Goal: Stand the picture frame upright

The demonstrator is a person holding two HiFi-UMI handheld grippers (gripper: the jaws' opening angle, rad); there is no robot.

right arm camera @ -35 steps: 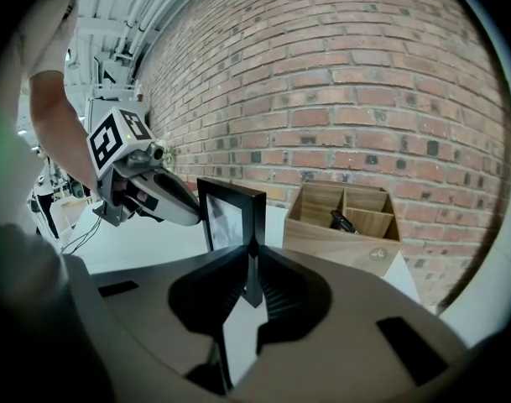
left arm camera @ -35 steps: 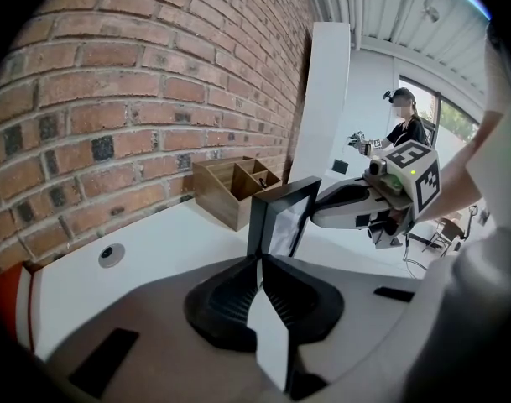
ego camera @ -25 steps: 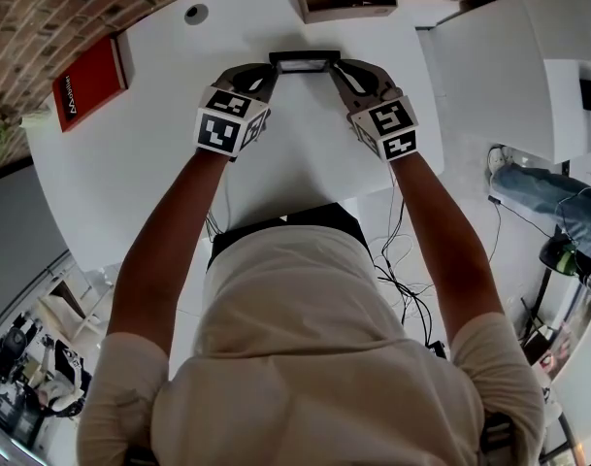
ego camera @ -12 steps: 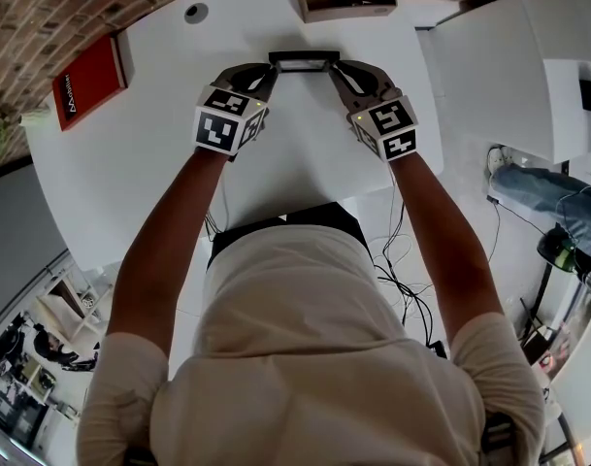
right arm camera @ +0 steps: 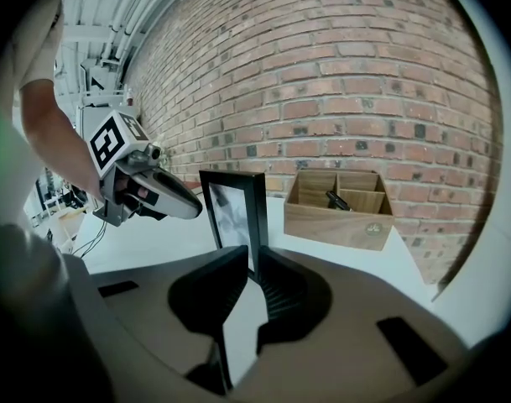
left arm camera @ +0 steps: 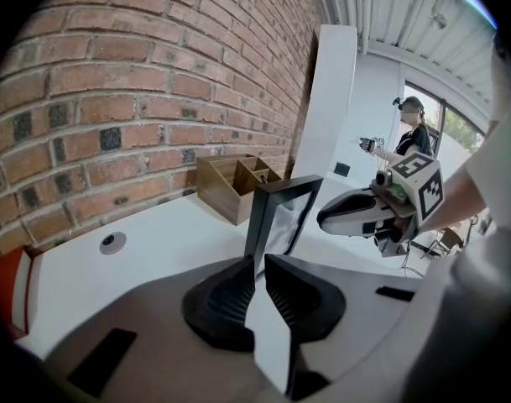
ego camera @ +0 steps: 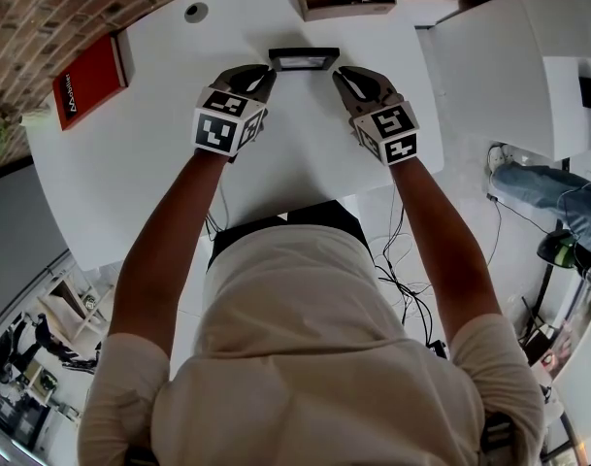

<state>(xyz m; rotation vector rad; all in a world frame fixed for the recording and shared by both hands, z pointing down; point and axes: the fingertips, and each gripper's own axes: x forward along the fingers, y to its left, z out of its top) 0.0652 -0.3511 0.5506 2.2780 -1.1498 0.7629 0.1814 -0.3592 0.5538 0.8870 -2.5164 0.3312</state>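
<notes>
Near the far edge of the table [ego camera: 295, 163], the picture frame [ego camera: 303, 59] is stood upright. Little room is left at its 12 o'clock before the wooden organizer [ego camera: 345, 13]; bare white surface is seen at 6 and 9. One small dark item [right arm camera: 339, 200] is seen in an organizer compartment. The left gripper [ego camera: 267, 70] is held at the frame's 8 o'clock, jaws just opened, spread, nothing between them. The right gripper [ego camera: 338, 71] is held at 4 o'clock, jaws narrowly apart, with the frame's edge just ahead of the tips.
</notes>
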